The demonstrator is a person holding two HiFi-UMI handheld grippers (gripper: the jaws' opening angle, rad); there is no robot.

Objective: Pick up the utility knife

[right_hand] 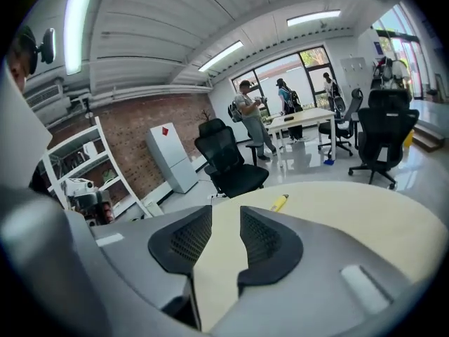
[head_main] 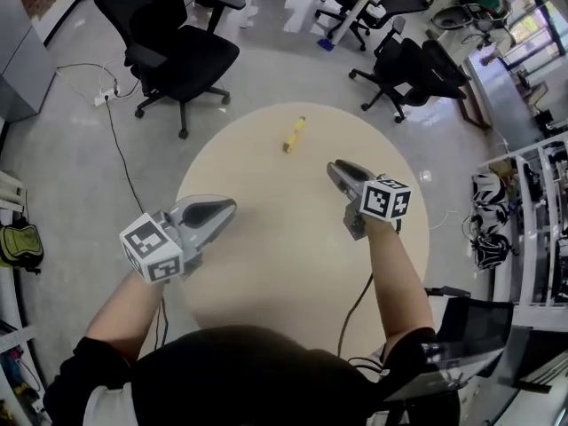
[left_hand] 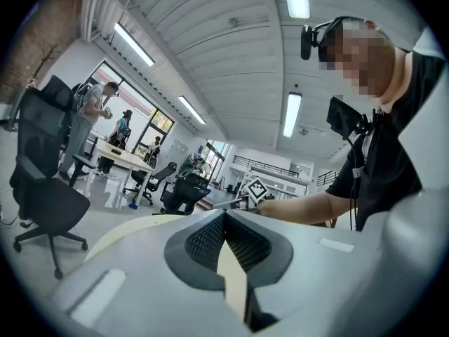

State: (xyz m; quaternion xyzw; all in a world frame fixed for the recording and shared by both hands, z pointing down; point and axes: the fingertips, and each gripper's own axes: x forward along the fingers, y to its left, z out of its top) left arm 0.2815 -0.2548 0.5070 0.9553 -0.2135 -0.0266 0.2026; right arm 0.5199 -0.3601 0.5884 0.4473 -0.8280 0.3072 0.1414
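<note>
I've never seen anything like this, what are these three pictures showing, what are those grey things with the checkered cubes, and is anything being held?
No robot: a person holds two hand-operated claws, each with a marker cube built on. The head view looks down from their head camera at the left claw, the right claw and a round table. The other two pictures come from cameras riding on each claw, looking along its jaws. A yellow utility knife lies on the table, ahead of both claws, untouched. The left claw's jaws meet at the tips; the right claw's stand apart. Neither holds anything.
</note>
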